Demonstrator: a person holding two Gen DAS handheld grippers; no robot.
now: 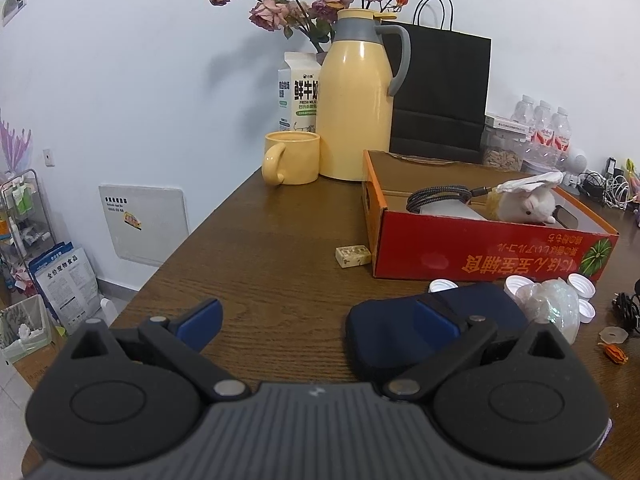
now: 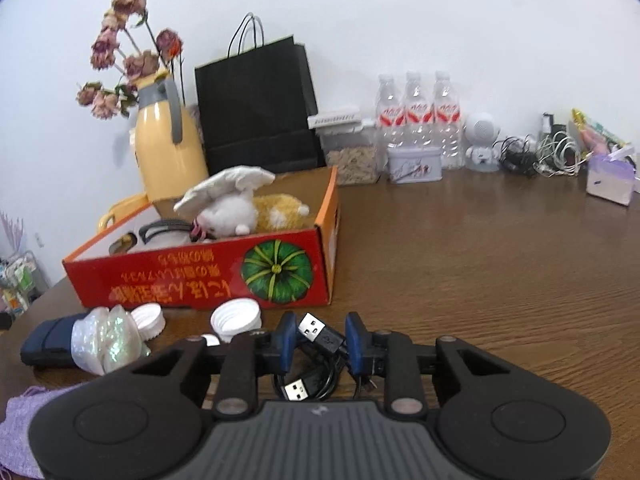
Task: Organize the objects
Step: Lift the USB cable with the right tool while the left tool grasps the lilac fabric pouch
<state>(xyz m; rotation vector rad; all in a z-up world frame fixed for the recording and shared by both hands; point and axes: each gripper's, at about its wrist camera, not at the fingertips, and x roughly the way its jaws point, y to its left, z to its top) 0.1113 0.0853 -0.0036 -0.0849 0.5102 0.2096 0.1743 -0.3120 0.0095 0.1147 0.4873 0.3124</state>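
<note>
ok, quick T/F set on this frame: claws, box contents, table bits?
1. The right claw has a black USB cable between its fingers. True.
2. The left claw is closed on the mug. False: it is open and empty.
3. A plush toy lies in the red box. True.
4. The bottle caps are inside the box. False: they lie on the table in front of it.

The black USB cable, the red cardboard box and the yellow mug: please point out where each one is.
black USB cable [image 2: 320, 334]: right wrist view, on its upper plug housing.
red cardboard box [image 2: 192, 276]: right wrist view, on its printed front wall.
yellow mug [image 1: 298, 156]: left wrist view, on its side wall.
</note>
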